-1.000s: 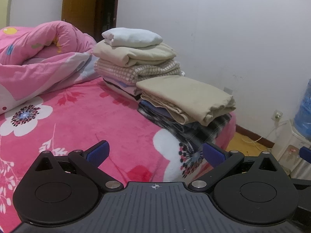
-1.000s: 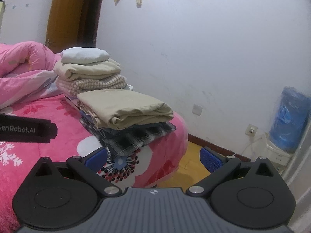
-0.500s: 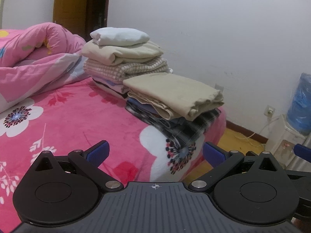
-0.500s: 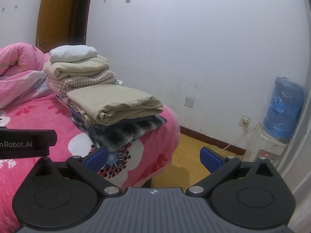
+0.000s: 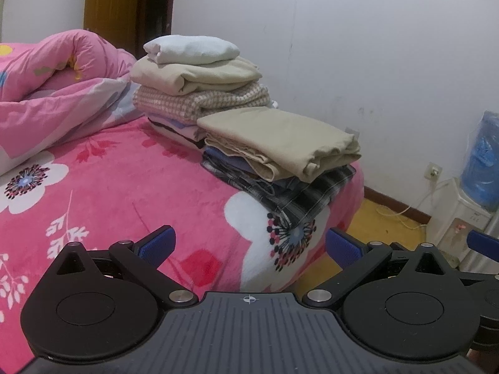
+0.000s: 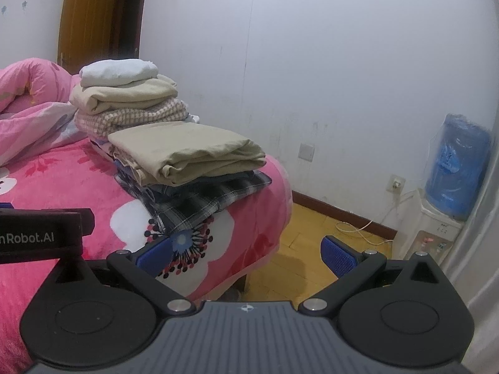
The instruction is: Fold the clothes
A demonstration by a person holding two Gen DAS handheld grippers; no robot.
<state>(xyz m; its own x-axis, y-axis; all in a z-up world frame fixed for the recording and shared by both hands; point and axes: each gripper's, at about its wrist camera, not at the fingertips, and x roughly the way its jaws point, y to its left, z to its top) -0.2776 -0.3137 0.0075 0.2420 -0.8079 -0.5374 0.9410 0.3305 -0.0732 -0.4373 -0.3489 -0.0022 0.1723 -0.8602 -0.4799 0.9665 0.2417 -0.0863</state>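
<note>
Two piles of folded clothes sit at the far corner of the pink flowered bed (image 5: 109,193). The nearer pile has a beige folded garment (image 5: 280,140) (image 6: 187,152) on top of dark plaid cloth (image 5: 299,199) (image 6: 199,202). The farther pile carries a white folded piece (image 5: 193,50) (image 6: 118,71) over beige and checked items. My left gripper (image 5: 249,246) stands open above the bed, short of the piles, with nothing between its fingers. My right gripper (image 6: 248,254) is open too, empty, hovering over the bed's corner and the floor.
A rumpled pink quilt (image 5: 53,84) lies at the back left of the bed. A white wall runs behind. A water dispenser with a blue bottle (image 6: 455,168) stands at the right on the yellow floor (image 6: 312,249), with a cable and socket nearby. A brown door (image 6: 90,21) is behind.
Both views have swung and drawn back a little from the piles, showing more of the floor and the water dispenser. Both grippers stay open and empty; the clothes have not moved.
</note>
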